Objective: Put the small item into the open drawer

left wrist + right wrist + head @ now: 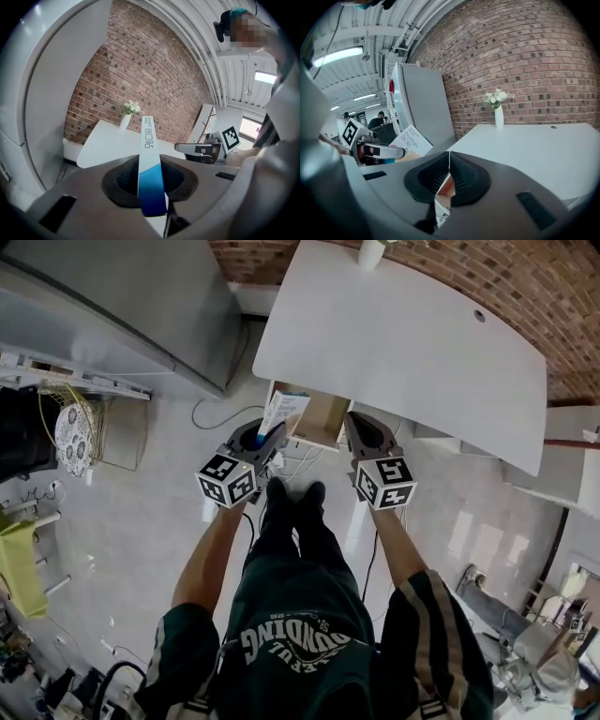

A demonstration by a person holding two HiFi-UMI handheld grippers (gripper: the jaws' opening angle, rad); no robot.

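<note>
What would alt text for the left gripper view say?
The left gripper's two dark jaws pinch a flat white-and-blue box, seen edge-on. Beyond it stand a white table and a vase of flowers against a brick wall, with the right gripper off to the right.

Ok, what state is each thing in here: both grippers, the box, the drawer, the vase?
left gripper: shut on the bandage box.
right gripper: shut, nothing between its jaws.
bandage box: gripped at its blue end, tilted upward, not released.
drawer: open, under the white table.
vase: upright on the table, flowers in it.
</note>
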